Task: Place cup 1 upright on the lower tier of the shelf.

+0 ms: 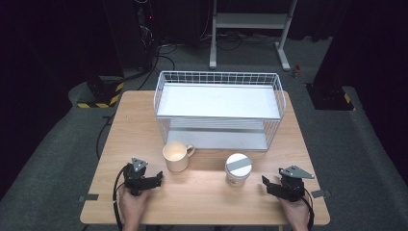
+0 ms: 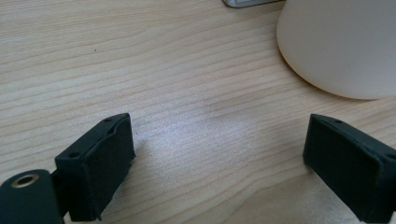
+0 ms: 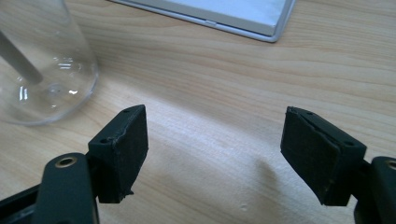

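Note:
A cream mug (image 1: 177,155) stands on the wooden table (image 1: 202,197), handle to the right; its pale wall (image 2: 341,46) rises at the upper right of the left gripper view. A clear cup with a grey strip (image 1: 238,168) stands to the mug's right, and shows as see-through plastic (image 3: 42,60) in the right gripper view. My left gripper (image 1: 158,180) rests on the table left of the mug, open (image 2: 219,135), with bare wood between its jaws. My right gripper (image 1: 266,184) sits right of the clear cup, open (image 3: 215,126), with nothing between its pads.
A white wire rack with two shelves (image 1: 219,108) takes up the far half of the table; its base edge (image 3: 224,14) lies just beyond the right gripper. Small grey tabs sit at the table's front corners (image 1: 89,198). A metal stand (image 1: 250,21) is on the floor behind.

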{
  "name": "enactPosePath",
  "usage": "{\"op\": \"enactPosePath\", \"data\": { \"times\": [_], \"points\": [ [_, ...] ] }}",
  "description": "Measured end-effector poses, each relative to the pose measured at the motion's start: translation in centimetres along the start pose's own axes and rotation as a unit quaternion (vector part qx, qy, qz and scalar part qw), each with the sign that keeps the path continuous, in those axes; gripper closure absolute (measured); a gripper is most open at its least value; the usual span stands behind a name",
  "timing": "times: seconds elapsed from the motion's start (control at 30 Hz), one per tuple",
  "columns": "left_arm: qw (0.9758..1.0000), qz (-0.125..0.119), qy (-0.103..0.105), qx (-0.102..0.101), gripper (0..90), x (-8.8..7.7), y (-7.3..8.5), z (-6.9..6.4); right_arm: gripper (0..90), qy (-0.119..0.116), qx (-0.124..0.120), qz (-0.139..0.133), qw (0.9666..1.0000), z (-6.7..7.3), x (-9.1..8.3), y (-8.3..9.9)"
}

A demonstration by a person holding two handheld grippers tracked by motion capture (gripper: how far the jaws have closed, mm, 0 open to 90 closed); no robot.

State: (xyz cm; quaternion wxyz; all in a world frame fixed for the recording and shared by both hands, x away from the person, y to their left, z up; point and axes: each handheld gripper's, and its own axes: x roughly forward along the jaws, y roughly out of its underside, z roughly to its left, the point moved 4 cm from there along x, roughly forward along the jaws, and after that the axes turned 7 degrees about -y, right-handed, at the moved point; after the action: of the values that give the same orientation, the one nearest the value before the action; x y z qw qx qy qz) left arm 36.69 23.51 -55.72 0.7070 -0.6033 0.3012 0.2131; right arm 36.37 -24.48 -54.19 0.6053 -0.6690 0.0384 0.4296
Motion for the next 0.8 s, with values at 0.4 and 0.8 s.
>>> {"op": "enactPosePath", "data": {
  "times": [0.4,0.8],
  "points": [
    [1.0,0.001,-0.001,-0.001,10.2,0.0,0.0,0.0,23.2,-0.014,-0.017,-0.003,0.9998,1.4,-0.2,-0.1],
    [1.0,-0.002,-0.004,-0.005,12.2,-0.1,0.0,0.1,22.5,-0.029,-0.027,-0.007,0.9992,2.8,-0.7,-0.1]
  ]
}}
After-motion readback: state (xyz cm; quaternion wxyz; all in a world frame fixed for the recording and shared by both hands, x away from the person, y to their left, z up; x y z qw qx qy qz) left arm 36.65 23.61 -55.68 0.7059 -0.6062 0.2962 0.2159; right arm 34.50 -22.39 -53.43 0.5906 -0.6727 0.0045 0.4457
